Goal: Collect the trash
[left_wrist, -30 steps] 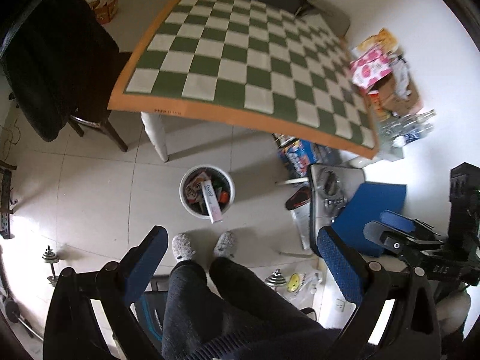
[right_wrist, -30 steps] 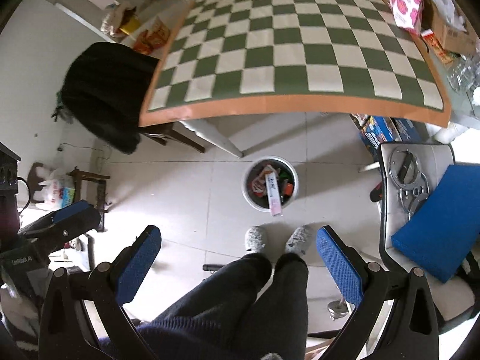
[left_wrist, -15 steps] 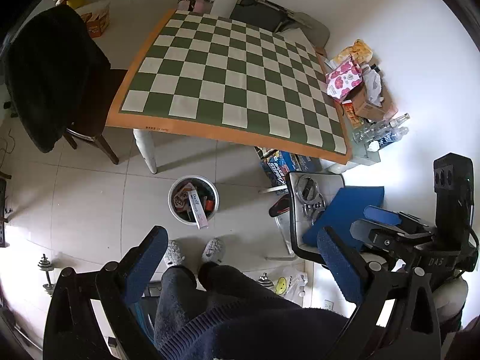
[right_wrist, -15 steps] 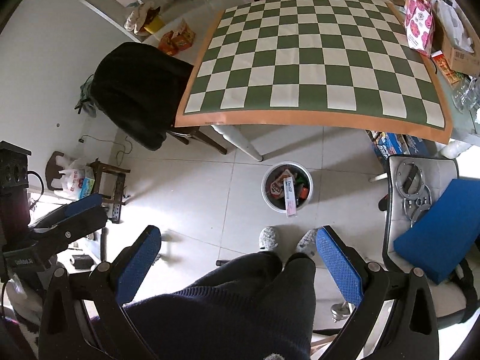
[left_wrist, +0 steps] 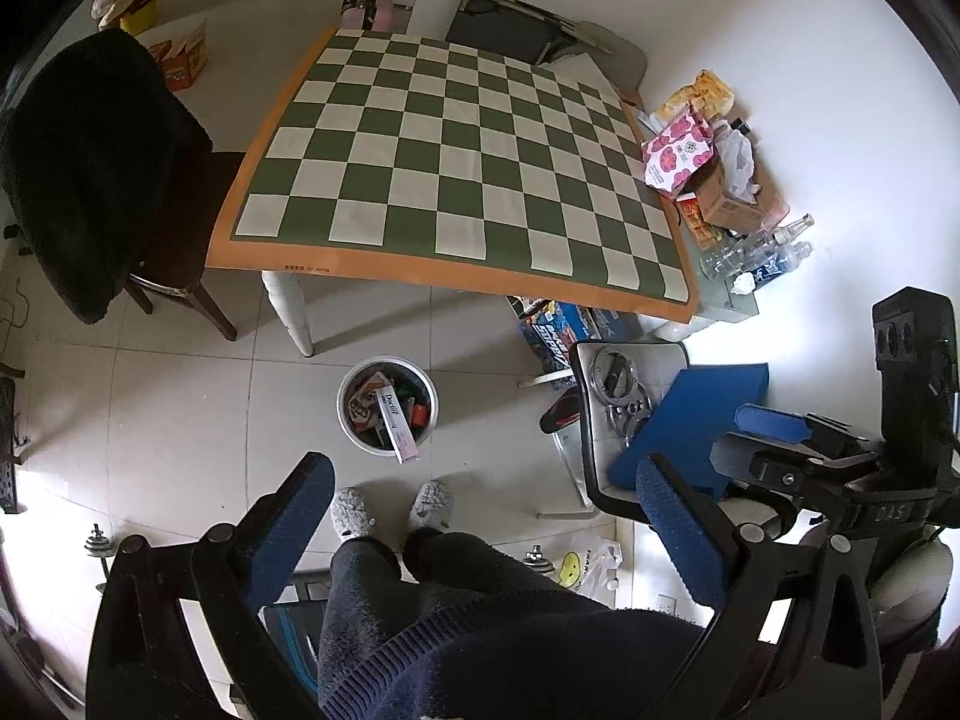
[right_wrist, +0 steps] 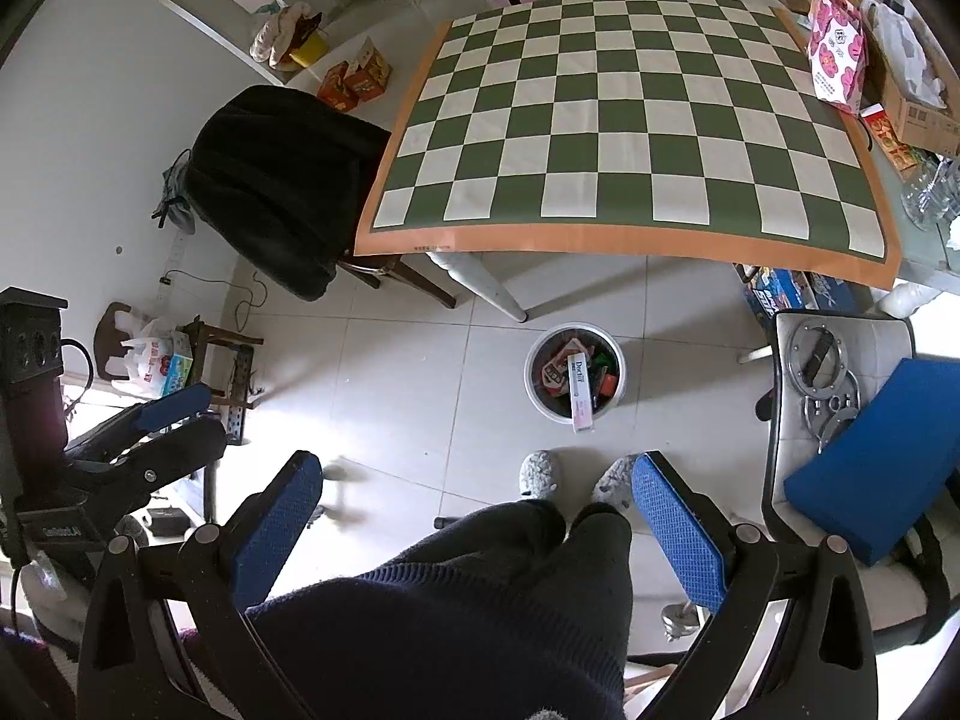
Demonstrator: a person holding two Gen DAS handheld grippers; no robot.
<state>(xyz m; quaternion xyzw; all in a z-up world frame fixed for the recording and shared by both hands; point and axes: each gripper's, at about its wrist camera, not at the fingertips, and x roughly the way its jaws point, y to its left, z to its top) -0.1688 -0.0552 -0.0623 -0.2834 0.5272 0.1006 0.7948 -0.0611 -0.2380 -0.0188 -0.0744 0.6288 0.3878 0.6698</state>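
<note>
1. Left wrist view shows our left gripper (left_wrist: pixel 480 516) with its two blue fingers (left_wrist: pixel 297 516) wide apart. Nothing is between them but our own dark legs and gray slippers (left_wrist: pixel 390 507) far below.
2. Our right gripper (right_wrist: pixel 480 516) looks the same in the right wrist view. Its blue fingers (right_wrist: pixel 678 534) are wide apart and hold nothing.
3. We can see each gripper from the other one's camera too. The right one sits at the right edge of the left view, and the left one sits at the left edge of the right view.
4. Down on the tiled floor (left_wrist: pixel 150 408), just past our slippers, stands a round white trash bin (left_wrist: pixel 387 405). It is full of wrappers and boxes.
5. A long pink and white box (left_wrist: pixel 397 423) lies on top of the trash. One end pokes out over the rim, toward our feet.
6. Behind the bin is a table with a green and white checkered cloth (left_wrist: pixel 456 168). The bin stands near one white table leg (left_wrist: pixel 291 312).
7. A chair with a black coat (left_wrist: pixel 78 168) over it is at the left of the table.
8. A pink flowered bag (left_wrist: pixel 678 150) and a brown cardboard box (left_wrist: pixel 729 198) sit in a pile at the right of the table.
9. A blue cushion (left_wrist: pixel 690 420) leans on a white chair nearby.
</note>
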